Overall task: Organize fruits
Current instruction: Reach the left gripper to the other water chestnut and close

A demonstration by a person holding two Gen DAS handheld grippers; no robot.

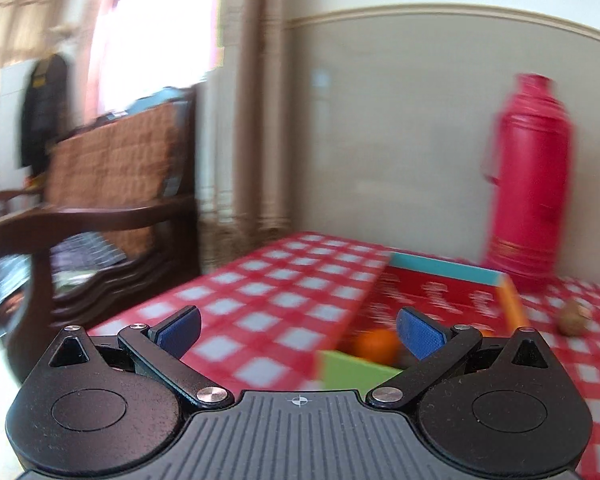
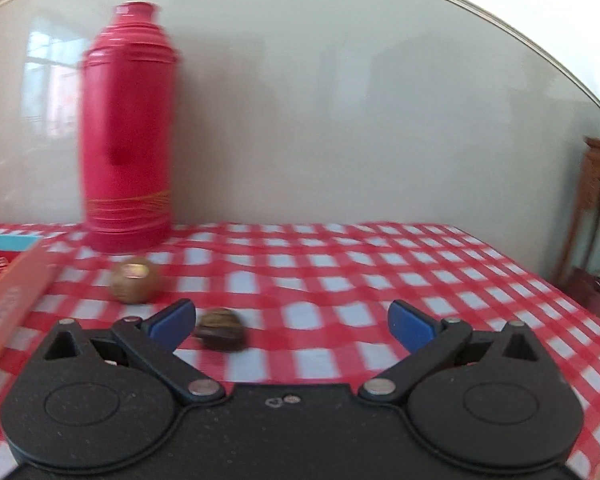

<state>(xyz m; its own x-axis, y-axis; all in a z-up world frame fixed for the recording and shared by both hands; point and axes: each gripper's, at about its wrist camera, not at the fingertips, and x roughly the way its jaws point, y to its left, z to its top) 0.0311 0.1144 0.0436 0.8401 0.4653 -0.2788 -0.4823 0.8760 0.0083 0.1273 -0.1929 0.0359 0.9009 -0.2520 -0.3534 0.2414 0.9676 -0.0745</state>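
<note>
My left gripper (image 1: pixel 298 330) is released, its two blue pads spread wide with nothing between them. It hangs over the near edge of a colourful cardboard box (image 1: pixel 440 300) that lies open on the bench (image 1: pixel 260 300), which has a red and white checked cloth. Inside the box, close behind my right pad, I see an orange fruit (image 1: pixel 378 346); the picture is blurred, so I cannot tell if more fruits are in there. To the right of the box, apart from it, a small brown round fruit (image 1: pixel 573 317) lies on the cloth.

My right gripper (image 2: pixel 292 322) is also released and holds nothing. Just beside its left pad a dark brown wrinkled fruit (image 2: pixel 222 329) rests on the cloth, not between the pads. A little farther back and to the left lies the brown round fruit (image 2: pixel 134 280), near the orange wall of the box (image 2: pixel 12 300). Behind it a tall red thermos (image 2: pixel 126 128) stands upright against the wall.
</note>
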